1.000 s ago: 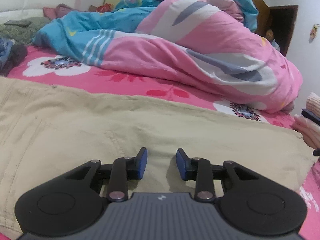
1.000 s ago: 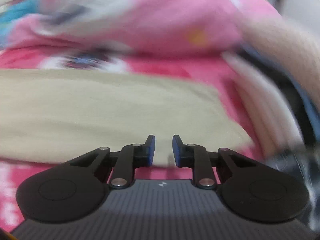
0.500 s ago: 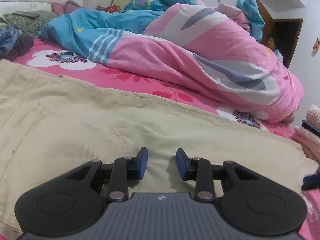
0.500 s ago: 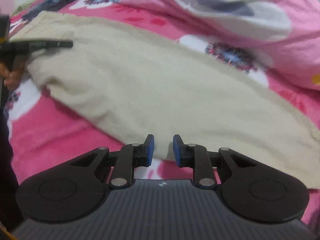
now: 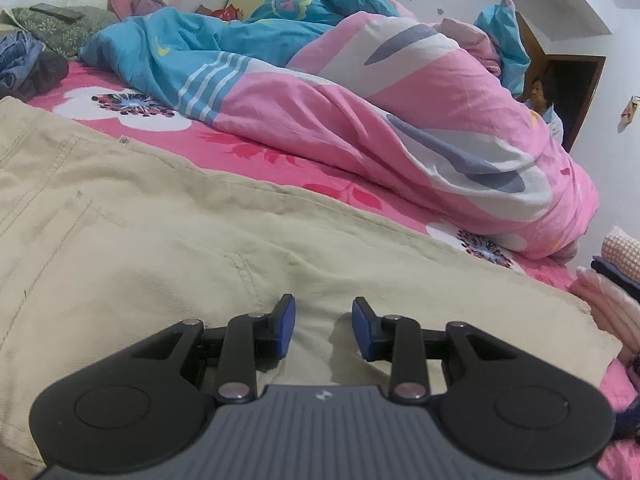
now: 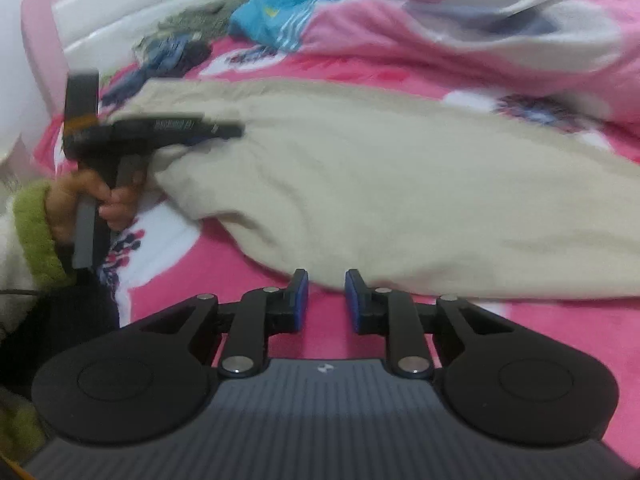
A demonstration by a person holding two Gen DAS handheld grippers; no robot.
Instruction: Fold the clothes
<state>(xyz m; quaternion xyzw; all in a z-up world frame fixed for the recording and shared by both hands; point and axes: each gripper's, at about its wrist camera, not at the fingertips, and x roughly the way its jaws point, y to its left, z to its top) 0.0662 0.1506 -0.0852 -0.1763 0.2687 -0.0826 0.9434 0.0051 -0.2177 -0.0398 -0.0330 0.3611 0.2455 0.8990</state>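
Observation:
Beige trousers [image 5: 160,240] lie flat across a pink flowered bedsheet [image 5: 280,160], folded lengthwise. My left gripper [image 5: 323,330] hovers open just over the cloth near its near edge, nothing between its blue pads. In the right wrist view the same trousers [image 6: 400,184] stretch across the middle. My right gripper [image 6: 326,300] is open at the trousers' near edge, above pink sheet. The left gripper's body [image 6: 160,132] shows there at the left, held by a hand [image 6: 92,200] in a green cuff, resting over the trousers' end.
A bunched pink, white and blue quilt [image 5: 360,100] fills the far side of the bed. Dark clothes [image 5: 28,64] lie at far left. A stack of folded clothes [image 5: 612,280] sits at the right edge. A person [image 5: 542,96] stands in a far doorway.
The right gripper has swung left along the trousers' near edge, bringing the left hand and gripper into view. The left gripper shifted slightly forward and left over the cloth. Both stayed open.

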